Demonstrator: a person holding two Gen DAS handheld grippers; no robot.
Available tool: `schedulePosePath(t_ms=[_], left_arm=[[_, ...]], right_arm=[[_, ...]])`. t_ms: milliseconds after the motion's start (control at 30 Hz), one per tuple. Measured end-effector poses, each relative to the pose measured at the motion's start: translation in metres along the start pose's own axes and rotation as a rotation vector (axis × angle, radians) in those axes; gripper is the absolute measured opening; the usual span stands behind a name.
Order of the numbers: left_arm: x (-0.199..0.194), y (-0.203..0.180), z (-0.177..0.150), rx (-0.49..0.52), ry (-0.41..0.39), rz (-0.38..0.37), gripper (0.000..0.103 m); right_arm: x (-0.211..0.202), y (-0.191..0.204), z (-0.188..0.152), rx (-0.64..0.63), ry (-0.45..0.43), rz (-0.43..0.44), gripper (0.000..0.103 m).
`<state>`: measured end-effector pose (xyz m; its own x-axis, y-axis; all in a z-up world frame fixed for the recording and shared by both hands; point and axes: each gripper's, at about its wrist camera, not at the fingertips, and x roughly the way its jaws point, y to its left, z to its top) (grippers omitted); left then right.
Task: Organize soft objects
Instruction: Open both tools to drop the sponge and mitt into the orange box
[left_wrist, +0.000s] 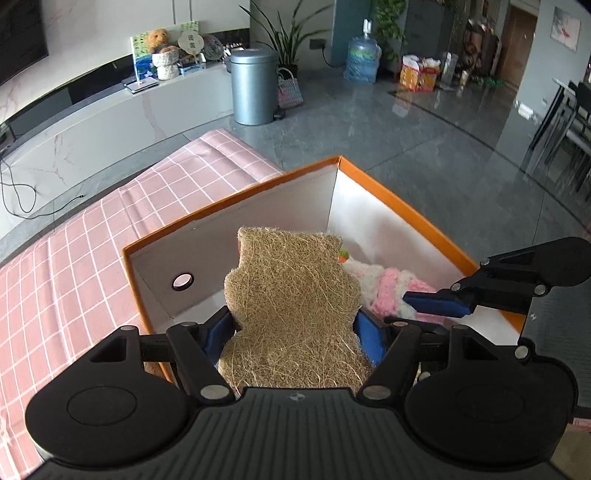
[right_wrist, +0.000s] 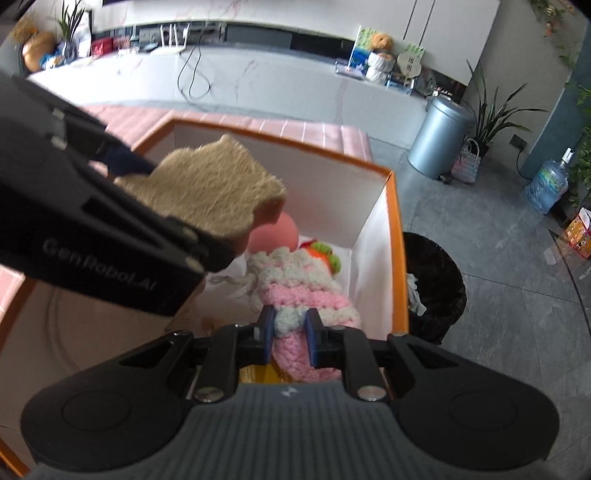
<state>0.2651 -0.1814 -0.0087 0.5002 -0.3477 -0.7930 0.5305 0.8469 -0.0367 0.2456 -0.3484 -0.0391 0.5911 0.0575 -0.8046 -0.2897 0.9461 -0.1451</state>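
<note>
Orange-rimmed box (right_wrist: 391, 236) with knitted toy (right_wrist: 306, 291)

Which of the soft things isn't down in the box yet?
The tan fibre pad, held above the box in the left gripper; the pink-and-white knitted piece lies inside.

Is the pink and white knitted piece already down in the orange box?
Inside, but not released: the knitted piece sits within the orange box walls, right tongs clamped on it.
</note>
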Motion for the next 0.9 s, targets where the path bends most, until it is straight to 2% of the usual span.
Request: schedulePosePath(t_ms=[200, 333, 433, 500, 567, 667, 733, 900], left_arm=[[0.016, -0.005, 0.003, 0.059, 0.038, 0.016, 0.082], [0.021, -0.005, 0.001, 0.065, 0.061, 0.036, 0.089], [0.023, -0.003, -0.001, 0.06, 0.075, 0.034, 0.091], [0.023, -0.001, -0.002, 0.05, 0.084, 0.03, 0.097], [0.021, 0.0, -0.003, 0.048, 0.077, 0.027, 0.099], [0.014, 0.003, -0.003, 0.041, 0.062, 0.017, 0.103], [0.007, 0.004, -0.004, 0.032, 0.043, -0.001, 0.103], [-0.009, 0.006, -0.004, -0.01, 0.005, -0.05, 0.103]], right_arm=[[0.004, 0.0, 0.001, -0.029, 0.007, 0.005, 0.023], [-0.001, 0.001, 0.001, -0.053, -0.005, 0.006, 0.037], [-0.004, 0.0, 0.001, -0.061, -0.001, 0.006, 0.042], [-0.01, 0.003, 0.0, -0.068, -0.004, 0.006, 0.05], [-0.015, 0.003, -0.001, -0.076, -0.011, 0.008, 0.065], [-0.022, 0.003, 0.0, -0.097, -0.023, 0.005, 0.073], [-0.026, 0.003, 0.001, -0.107, -0.024, 0.004, 0.076], [-0.032, 0.004, 0.002, -0.097, -0.026, -0.004, 0.076]])
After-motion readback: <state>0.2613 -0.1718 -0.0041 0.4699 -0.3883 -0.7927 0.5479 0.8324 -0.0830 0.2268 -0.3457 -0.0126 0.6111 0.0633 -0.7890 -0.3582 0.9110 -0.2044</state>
